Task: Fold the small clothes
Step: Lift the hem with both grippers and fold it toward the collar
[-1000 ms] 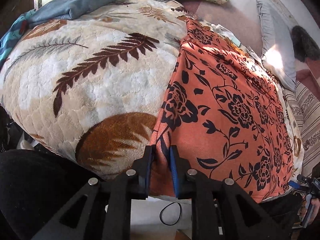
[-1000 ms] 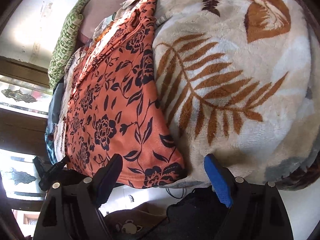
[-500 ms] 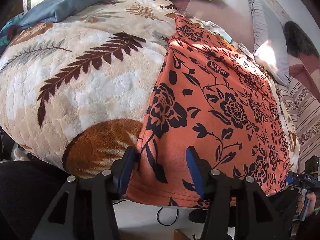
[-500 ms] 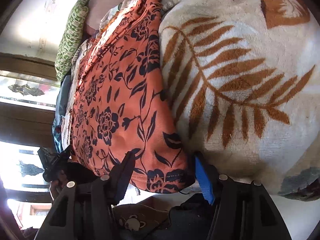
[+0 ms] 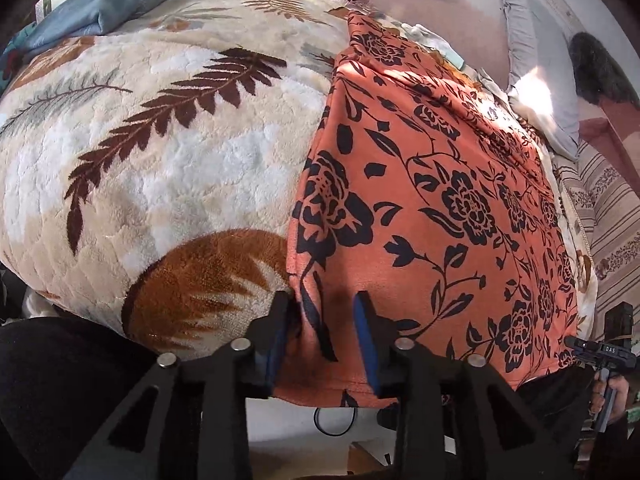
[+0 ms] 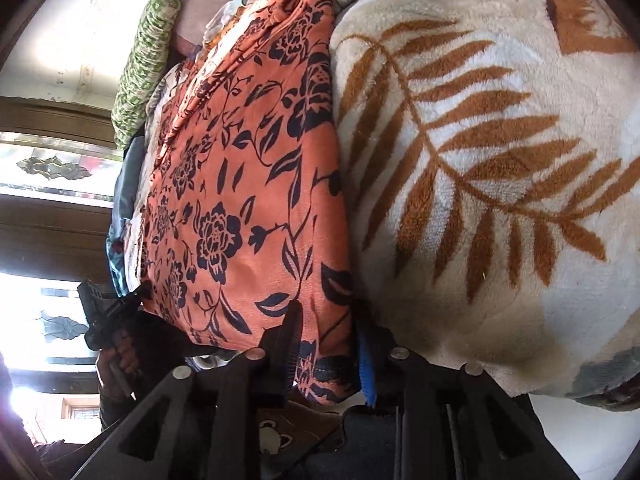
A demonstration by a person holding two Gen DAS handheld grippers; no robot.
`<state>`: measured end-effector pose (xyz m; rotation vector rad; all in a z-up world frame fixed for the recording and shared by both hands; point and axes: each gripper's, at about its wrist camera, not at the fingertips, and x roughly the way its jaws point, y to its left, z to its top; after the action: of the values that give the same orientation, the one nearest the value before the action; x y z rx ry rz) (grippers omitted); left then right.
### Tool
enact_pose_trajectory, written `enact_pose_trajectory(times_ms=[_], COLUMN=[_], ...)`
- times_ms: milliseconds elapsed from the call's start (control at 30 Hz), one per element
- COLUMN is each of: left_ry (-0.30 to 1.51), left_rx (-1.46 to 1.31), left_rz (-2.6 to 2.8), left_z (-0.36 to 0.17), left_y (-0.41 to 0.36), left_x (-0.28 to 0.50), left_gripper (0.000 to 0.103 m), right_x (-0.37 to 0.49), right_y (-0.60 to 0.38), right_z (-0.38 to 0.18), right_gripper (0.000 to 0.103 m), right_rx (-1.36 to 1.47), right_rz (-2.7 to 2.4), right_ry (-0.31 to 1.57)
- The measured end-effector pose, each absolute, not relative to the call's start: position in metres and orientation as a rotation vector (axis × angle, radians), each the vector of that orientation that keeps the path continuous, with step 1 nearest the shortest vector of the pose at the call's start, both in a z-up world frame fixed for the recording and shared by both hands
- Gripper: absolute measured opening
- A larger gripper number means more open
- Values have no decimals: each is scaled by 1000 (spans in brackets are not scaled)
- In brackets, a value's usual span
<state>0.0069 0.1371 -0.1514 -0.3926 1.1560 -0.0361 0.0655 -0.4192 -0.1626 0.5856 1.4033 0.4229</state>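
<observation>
Both views show the orange floral garment (image 5: 432, 184) spread over a leaf-patterned blanket (image 5: 160, 152). From the left wrist, the left gripper (image 5: 324, 320) straddles the garment's near corner, jaws closing, pads not yet pressing. From the right wrist, the right gripper (image 6: 328, 344) is closing on the other near corner, cloth bunched between its pads.

Right tool (image 6: 328, 344) closing (cloth (image 6: 248, 184) between).

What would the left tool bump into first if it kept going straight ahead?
Probably the orange flowered cloth. Its near corner already lies between the closing left tool fingers, with the leafy blanket underneath.
</observation>
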Motion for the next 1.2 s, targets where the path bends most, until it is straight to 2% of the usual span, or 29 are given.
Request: enact_pose_trajectory(times_ms=[33,67,100,133,167,233,467,633,867,933,1000,1033,1067,1100,1133,1200], left_ry=[1155,1158,1164,1166,1167,1161,997,876,847,863,918,940,980,1037,1086,1091], left_rx=[-372,-323,-268,-244,-271,-315,-364,-391,-430,-433,-430,-445,-447,-432,-415,-471], left_rz=[-44,-37,-25,-24,-40,-54,-174,-224,-238,-222,-186,-156,-130,-77,22,98], left_z=[-152,-151,-151,-150,-149,-144,-83,-32,-6,-12,-35,-51,-72,-93,-109,-124], left_y=[132,125,120,118,120,125,126,130,137,136,135,136,135,136,140,155], left_x=[7,8,8,9,9,10,21,67,203,259,318,344,370,391,404,408], left_gripper=[47,45,33,7,6,6,6,6,6,7,12,18,34,40,45,45], right_x=[66,67,67,67,65,61,67,103,222,269,317,340,363,382,395,401], right_y=[-418,-417,-414,-411,-408,-408,-410,-417,-438,-441,-445,-446,-447,-444,-441,-433], right_z=[-164,-165,-164,-161,-159,-154,-118,-84,-58,-64,-84,-99,-120,-144,-164,-168], right_gripper=[30,29,28,15,9,8,7,7,7,7,8,10,19,29,61,65], right_rx=[591,594,582,564,561,602,824,950,1042,1043,1051,1030,1016,1015,985,957], right_rz=[423,428,436,444,454,460,617,715,656,594,472,382,316,263,178,193], right_ry=[1408,1413,1413,1412,1406,1374,1163,966,805,802,832,861,904,972,1045,988])
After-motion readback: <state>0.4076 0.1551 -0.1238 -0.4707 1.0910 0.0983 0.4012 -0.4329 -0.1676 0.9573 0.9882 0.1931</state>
